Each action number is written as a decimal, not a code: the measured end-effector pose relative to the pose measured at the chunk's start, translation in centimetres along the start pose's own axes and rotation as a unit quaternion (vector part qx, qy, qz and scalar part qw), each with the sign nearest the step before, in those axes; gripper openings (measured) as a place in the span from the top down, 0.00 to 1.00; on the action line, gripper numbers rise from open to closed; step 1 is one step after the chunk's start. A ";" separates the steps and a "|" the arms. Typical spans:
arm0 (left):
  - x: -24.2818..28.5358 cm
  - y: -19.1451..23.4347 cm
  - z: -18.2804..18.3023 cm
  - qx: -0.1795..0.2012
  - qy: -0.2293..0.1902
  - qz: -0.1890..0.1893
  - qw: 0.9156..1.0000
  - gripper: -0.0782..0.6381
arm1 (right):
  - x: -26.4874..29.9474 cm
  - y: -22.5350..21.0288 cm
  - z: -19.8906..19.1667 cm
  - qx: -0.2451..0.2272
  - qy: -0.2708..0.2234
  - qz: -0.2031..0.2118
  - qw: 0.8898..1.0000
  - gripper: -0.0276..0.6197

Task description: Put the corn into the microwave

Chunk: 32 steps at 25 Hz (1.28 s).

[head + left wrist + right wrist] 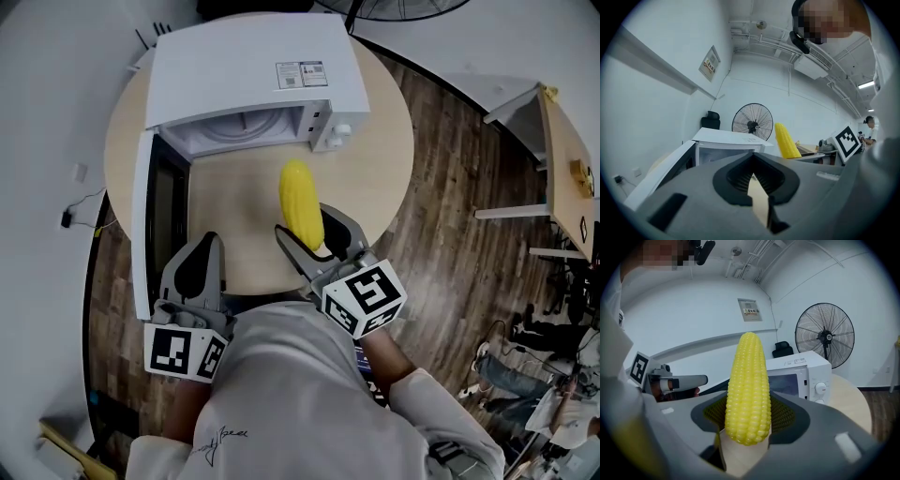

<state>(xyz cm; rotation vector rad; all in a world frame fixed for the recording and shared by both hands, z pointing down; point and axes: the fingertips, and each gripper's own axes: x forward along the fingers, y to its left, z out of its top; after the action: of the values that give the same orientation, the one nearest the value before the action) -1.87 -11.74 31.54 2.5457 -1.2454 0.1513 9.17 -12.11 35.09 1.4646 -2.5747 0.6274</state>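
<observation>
The right tongs (306, 227) are shut on the corn (301, 202). They squeeze its fat end, so the pointed end sticks out toward the microwave (253, 66). The left tongs (208, 242) are closed with nothing in them and sit low on the left, near the open door (142, 225). The corn is up in the air over the worktop (380, 178), a little way in front of the microwave's mouth and not yet inside.

To do this step well, the squeeze should stay firm, because only one end is held and the corn could tip. It should go in tip first, low and straight, and be laid flat inside before the tongs let go.

The mouth is not tall, so its top edge and the knob side on the right are the things to miss. The door stands wide open to the left, and the bare worktop in front gives lots of room
</observation>
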 end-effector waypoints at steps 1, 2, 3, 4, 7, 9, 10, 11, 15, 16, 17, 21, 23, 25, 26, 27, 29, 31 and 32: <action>0.1 0.1 0.0 -0.002 0.001 0.001 1.000 0.91 | 0.3 -0.1 -0.1 0.001 0.001 0.000 1.000 0.56; 0.1 0.2 -0.1 -0.005 0.002 0.001 1.000 0.91 | 0.5 -0.3 -0.2 0.002 0.004 0.000 1.000 0.56; 0.1 0.3 -0.1 -0.010 0.002 0.001 1.000 0.91 | 0.7 -0.6 -0.3 0.006 0.006 0.000 1.000 0.56; 0.1 0.3 -0.1 -0.014 0.002 0.001 1.000 0.91 | 0.9 -0.9 -0.4 0.011 0.008 -0.002 1.000 0.56; 0.2 0.6 0.0 -0.019 0.003 0.002 1.000 0.91 | 1.5 -1.7 -0.8 0.024 0.014 -0.007 1.000 0.56; 0.3 0.9 0.0 -0.020 0.004 0.003 1.000 0.91 | 2.1 -2.0 -1.0 0.025 0.018 -0.007 1.000 0.56; 0.3 1.0 0.0 -0.020 0.005 0.004 1.000 0.91 | 2.3 -2.1 -1.2 0.024 0.021 -0.007 0.999 0.56; 0.3 1.1 -0.1 -0.020 0.006 0.005 1.000 0.91 | 2.6 -2.2 -1.3 0.024 0.023 -0.006 0.999 0.56; 0.4 1.5 -0.2 -0.018 0.009 0.009 1.000 0.91 | 3.9 -2.8 -2.1 0.026 0.035 -0.003 0.999 0.56; 0.4 1.6 -0.2 -0.019 0.010 0.010 1.000 0.91 | 4.3 -2.9 -2.3 0.028 0.039 -0.001 0.999 0.56; 0.5 1.7 -0.3 -0.020 0.010 0.010 1.000 0.91 | 4.6 -3.1 -2.6 0.031 0.042 0.000 0.999 0.56; 0.6 2.2 -0.2 -0.016 0.012 0.014 1.000 0.91 | 6.2 -3.7 -3.4 0.036 0.055 0.001 0.998 0.56; 0.6 2.5 -0.1 -0.002 0.013 0.019 1.000 0.91 | 7.0 -3.8 -3.9 0.039 0.061 0.005 0.997 0.56; 0.6 2.7 0.0 0.005 0.014 0.022 1.000 0.91 | 7.7 -4.0 -4.4 0.040 0.067 0.006 0.997 0.56; 0.5 2.8 0.0 0.004 0.014 0.022 1.000 0.91 | 8.1 -4.1 -4.6 0.040 0.069 0.006 0.997 0.56; 0.5 2.9 0.1 0.003 0.015 0.023 1.000 0.91 | 8.3 -4.2 -4.7 0.041 0.071 0.006 0.997 0.56; 0.5 3.3 0.1 0.000 0.015 0.026 1.000 0.91 | 8.8 -4.4 -5.0 0.042 0.074 0.006 0.996 0.56; 0.4 3.9 0.1 -0.006 0.014 0.033 0.999 0.91 | 9.3 -4.6 -5.2 0.042 0.076 0.006 0.996 0.56; 0.4 4.2 0.1 -0.009 0.013 0.036 0.999 0.91 | 9.6 -4.7 -5.3 0.042 0.077 0.005 0.996 0.56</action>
<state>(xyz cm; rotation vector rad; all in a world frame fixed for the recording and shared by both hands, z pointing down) -4.97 -14.54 32.47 2.4762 -1.3238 0.1866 7.56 -19.74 44.14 1.3680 -2.4673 0.8253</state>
